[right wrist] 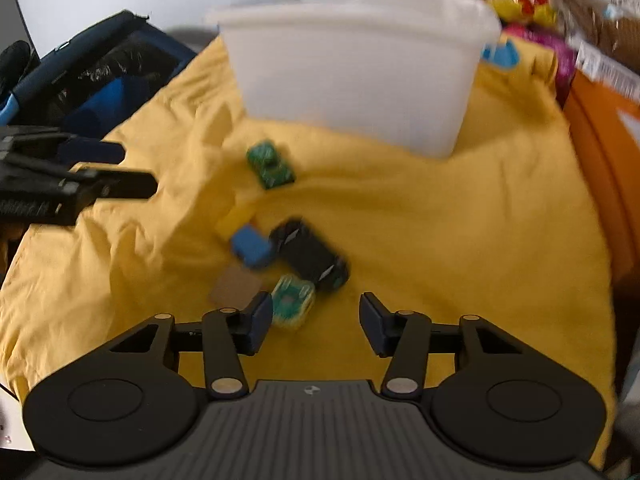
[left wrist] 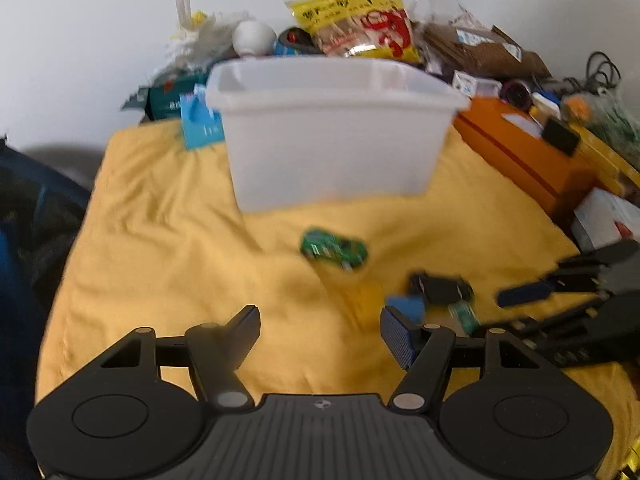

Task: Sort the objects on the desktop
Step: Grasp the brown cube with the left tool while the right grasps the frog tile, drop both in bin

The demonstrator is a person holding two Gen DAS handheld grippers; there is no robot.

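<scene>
A green toy car (left wrist: 334,248) lies on the yellow cloth (left wrist: 160,240) covering the tabletop, just in front of a white translucent plastic bin (left wrist: 332,140). Nearer lies a cluster: a black toy car (right wrist: 310,254) touching a blue block (right wrist: 252,246), a pale green and yellow square piece (right wrist: 292,300), and a brown card (right wrist: 234,286). Bare cloth spreads to the right of them. Clutter lines the far and right edges. The left tool (left wrist: 320,332) stands wide and empty; the right tool (right wrist: 314,320) is parted, nothing between its pads.
</scene>
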